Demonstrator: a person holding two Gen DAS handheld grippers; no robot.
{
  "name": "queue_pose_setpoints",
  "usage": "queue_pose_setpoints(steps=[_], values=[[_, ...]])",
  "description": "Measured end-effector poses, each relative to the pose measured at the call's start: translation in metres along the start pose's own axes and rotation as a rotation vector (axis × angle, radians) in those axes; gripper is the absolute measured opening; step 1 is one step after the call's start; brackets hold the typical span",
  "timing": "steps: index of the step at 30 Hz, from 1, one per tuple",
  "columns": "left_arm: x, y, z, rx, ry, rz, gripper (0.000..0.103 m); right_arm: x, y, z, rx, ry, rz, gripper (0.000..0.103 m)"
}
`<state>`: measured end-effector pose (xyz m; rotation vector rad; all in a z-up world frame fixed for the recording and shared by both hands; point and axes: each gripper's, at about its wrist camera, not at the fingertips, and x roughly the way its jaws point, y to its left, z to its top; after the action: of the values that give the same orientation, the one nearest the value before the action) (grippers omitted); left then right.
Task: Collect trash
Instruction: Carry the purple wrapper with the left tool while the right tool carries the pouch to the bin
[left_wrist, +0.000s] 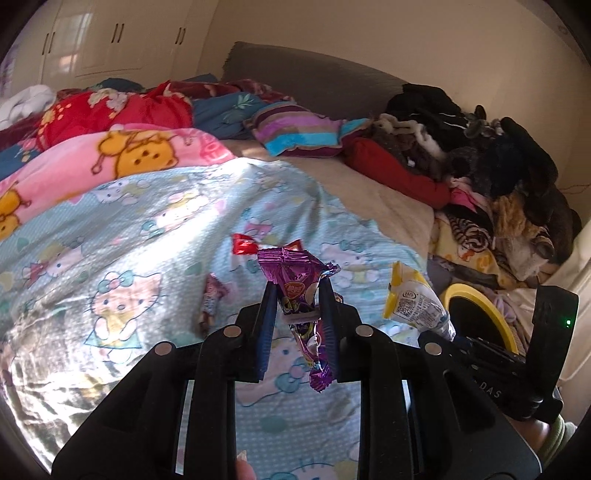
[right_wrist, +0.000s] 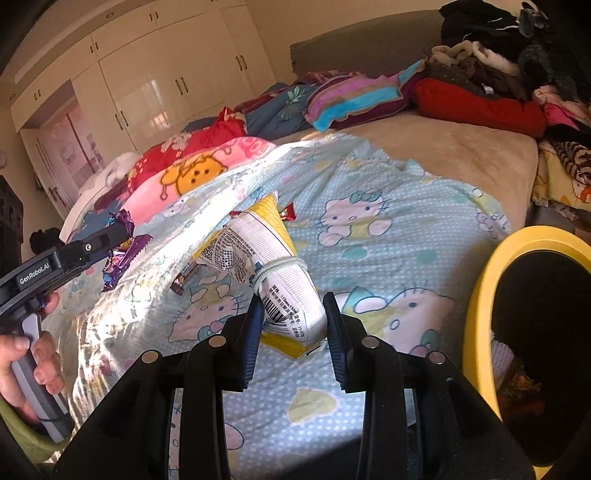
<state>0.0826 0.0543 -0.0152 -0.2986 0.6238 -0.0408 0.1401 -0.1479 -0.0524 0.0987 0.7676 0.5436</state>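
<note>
Purple wrapper (left_wrist: 295, 286): foil candy wrapper clamped between the left gripper (left_wrist: 297, 295) pads, lifted clear of the bed, its tail hanging below the jaws.
Left gripper: clenched on the purple wrapper.
White-and-yellow packet (right_wrist: 284, 280): crumpled, bound with a pale elastic, pinched at its near end by the right gripper (right_wrist: 293, 317), above the sheet.
Red wrapper (left_wrist: 243, 244): lying on the sheet, farther off.
Brown wrapper (right_wrist: 183, 280): on the sheet, left of the packet.
Bin (right_wrist: 480, 295): yellow-rimmed, dark inside, near right.
Cartoon-cat sheet (left_wrist: 129, 236): pale blue, spread over the bed.
Clothes pile (left_wrist: 498, 155): far right.
</note>
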Motion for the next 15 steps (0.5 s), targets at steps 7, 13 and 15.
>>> queue_pose_setpoints(steps=[7,13,15], values=[[-0.003,-0.023,0.004,0.039,-0.013,-0.040,0.017,-0.020,-0.011,0.003,0.013,-0.039,-0.020,0.031],[-0.005,-0.040,0.004,0.064,-0.018,-0.065,0.017,-0.034,-0.022,0.004,0.034,-0.061,-0.033,0.031],[-0.006,-0.045,0.004,0.071,-0.018,-0.072,0.017,-0.038,-0.026,0.005,0.041,-0.066,-0.037,0.031]])
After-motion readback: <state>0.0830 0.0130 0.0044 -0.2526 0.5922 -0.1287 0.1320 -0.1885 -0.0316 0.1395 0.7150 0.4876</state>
